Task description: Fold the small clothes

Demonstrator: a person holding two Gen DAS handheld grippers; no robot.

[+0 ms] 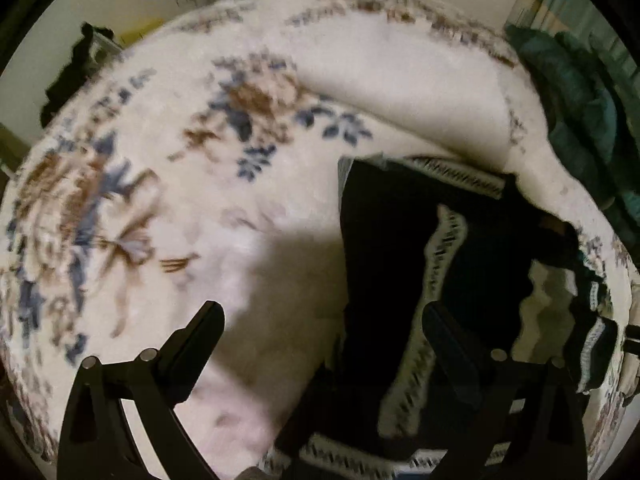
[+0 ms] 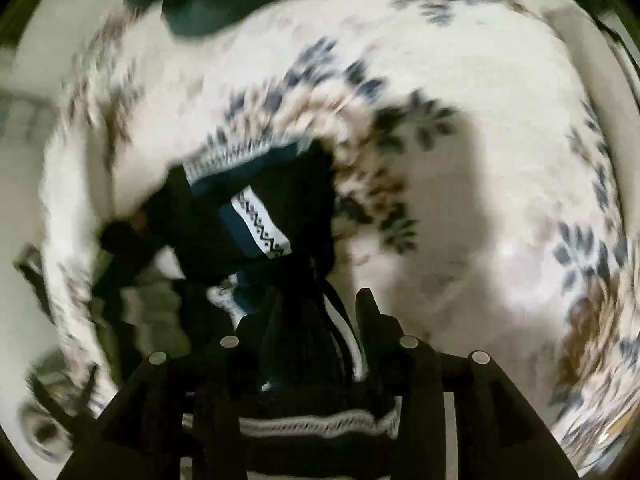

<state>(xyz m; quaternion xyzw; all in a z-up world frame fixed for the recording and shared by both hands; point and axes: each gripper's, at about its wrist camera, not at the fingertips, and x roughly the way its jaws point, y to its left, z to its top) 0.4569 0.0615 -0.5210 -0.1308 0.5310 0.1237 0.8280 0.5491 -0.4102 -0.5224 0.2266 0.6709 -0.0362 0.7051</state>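
Observation:
A small dark garment with white patterned trim lies crumpled on a white floral blanket. My left gripper is open and empty, low over the garment's left edge; one finger is over the blanket, the other over the garment. In the right wrist view the same dark garment shows teal and a white zigzag band. My right gripper is shut on a bunched part of the garment, which hangs between its fingers. That view is blurred.
A teal cloth pile lies at the blanket's far right, also seen in the right wrist view. A dark object stands beyond the blanket's left edge by a pale wall. A fold of blanket rises behind the garment.

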